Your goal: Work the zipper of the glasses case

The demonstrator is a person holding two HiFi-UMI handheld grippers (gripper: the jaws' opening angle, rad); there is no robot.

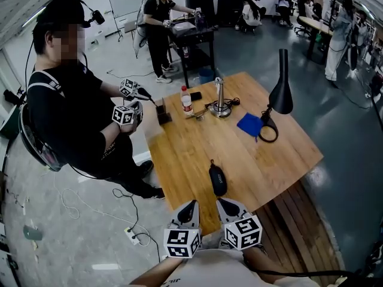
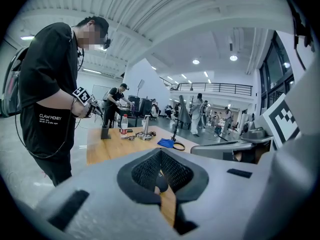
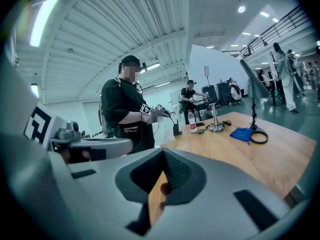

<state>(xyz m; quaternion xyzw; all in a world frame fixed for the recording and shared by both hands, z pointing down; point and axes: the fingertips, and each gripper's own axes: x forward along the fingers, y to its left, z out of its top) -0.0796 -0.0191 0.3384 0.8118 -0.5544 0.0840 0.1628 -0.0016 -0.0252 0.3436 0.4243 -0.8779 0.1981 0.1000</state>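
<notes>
While the person holds two grippers low over the near edge of the wooden surface (image 1: 179,154), neither one touches anything. The left gripper (image 1: 189,208) has its fingers (image 2: 100,196) pressed together, with only a thin slit of wood showing between them and nothing pinched. The right gripper (image 1: 229,207) sits just beside it at three o'clock, its fingers (image 3: 235,184) likewise closed on nothing.

One glasses case (image 1: 218,178), dark and oblong, lies flat on the surface at twelve o'clock from the two grippers. It is near their tips but apart from them, and its long axis points away from the person. Whether its zipper is open or closed cannot be made out.

Farther on, at one o'clock from the case, lies one blue cloth (image 1: 249,124). Just beside the cloth stands one black desk lamp (image 1: 280,94) on a ring base. At twelve o'clock one metal post (image 1: 220,99) rises from a round foot. At eleven o'clock stands one water bottle (image 1: 187,100) with a red cap, with one dark phone (image 1: 195,95) just beside it. One dark holder (image 1: 163,115) sits at the far left edge.

At ten o'clock, past that edge, a second person (image 1: 66,118) in black holds another pair of grippers (image 1: 139,92) beside the holder. Several more people stand at other tables in the hall behind.
</notes>
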